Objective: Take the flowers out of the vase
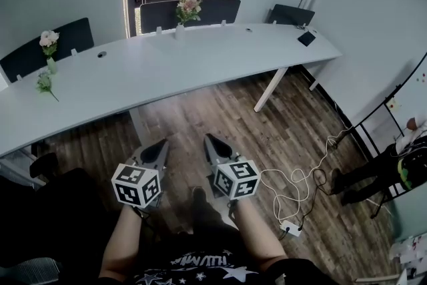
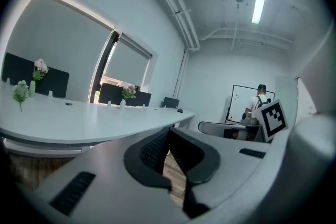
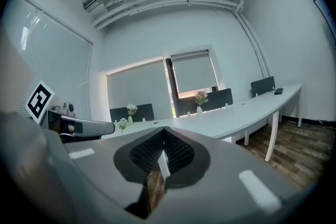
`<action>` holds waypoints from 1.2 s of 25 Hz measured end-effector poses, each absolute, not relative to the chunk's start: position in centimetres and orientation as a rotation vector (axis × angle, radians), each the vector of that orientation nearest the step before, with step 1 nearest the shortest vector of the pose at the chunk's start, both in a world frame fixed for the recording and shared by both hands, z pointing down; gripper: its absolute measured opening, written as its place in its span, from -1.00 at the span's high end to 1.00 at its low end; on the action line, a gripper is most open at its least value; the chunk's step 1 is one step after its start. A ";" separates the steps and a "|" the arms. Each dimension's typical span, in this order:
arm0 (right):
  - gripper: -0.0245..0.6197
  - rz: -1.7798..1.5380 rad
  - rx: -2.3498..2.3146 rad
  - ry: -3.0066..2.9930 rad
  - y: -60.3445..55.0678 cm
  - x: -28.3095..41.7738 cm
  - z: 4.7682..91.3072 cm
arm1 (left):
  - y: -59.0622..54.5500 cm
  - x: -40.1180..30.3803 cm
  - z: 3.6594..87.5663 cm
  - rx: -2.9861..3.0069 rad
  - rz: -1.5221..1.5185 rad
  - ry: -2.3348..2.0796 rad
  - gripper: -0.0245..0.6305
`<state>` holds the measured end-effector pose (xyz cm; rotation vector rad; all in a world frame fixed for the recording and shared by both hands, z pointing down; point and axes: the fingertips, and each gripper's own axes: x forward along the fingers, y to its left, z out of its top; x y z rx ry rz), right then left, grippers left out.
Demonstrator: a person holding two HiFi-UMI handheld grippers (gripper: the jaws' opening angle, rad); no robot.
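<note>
Both claws are closed tight and empty: my left gripper [image 1: 162, 143] and right gripper [image 1: 209, 139] sit side by side, well apart from the curved white table [image 1: 200, 57]. On it I count two flower vases, the left vase [image 1: 51, 65] and the far centre vase [image 1: 180, 28], plus one loose sprig [image 1: 45, 82] just beside the left one.

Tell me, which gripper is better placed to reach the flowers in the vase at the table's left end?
Probably the left gripper: that vase stands on its side of the head view. The right gripper would have to cross over. Both are shut, empty and well short of the table.
</note>
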<state>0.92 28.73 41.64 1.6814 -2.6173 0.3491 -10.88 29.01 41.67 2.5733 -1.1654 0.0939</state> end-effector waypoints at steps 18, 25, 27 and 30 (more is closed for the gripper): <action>0.91 0.407 1.624 -2.677 17.9 2.3 43.4 | 19.3 -9.9 42.6 2.551 0.106 -1.235 0.90; 0.91 0.392 1.588 -2.673 10.9 3.4 43.5 | 12.8 -9.0 42.5 2.525 0.114 -1.284 0.90; 0.91 0.400 1.572 -2.683 9.1 3.5 43.4 | 11.0 -8.8 42.5 2.514 0.116 -1.293 0.90; 0.91 0.410 1.548 -2.690 6.6 4.0 43.7 | 8.7 -8.2 42.7 2.497 0.110 -1.300 0.90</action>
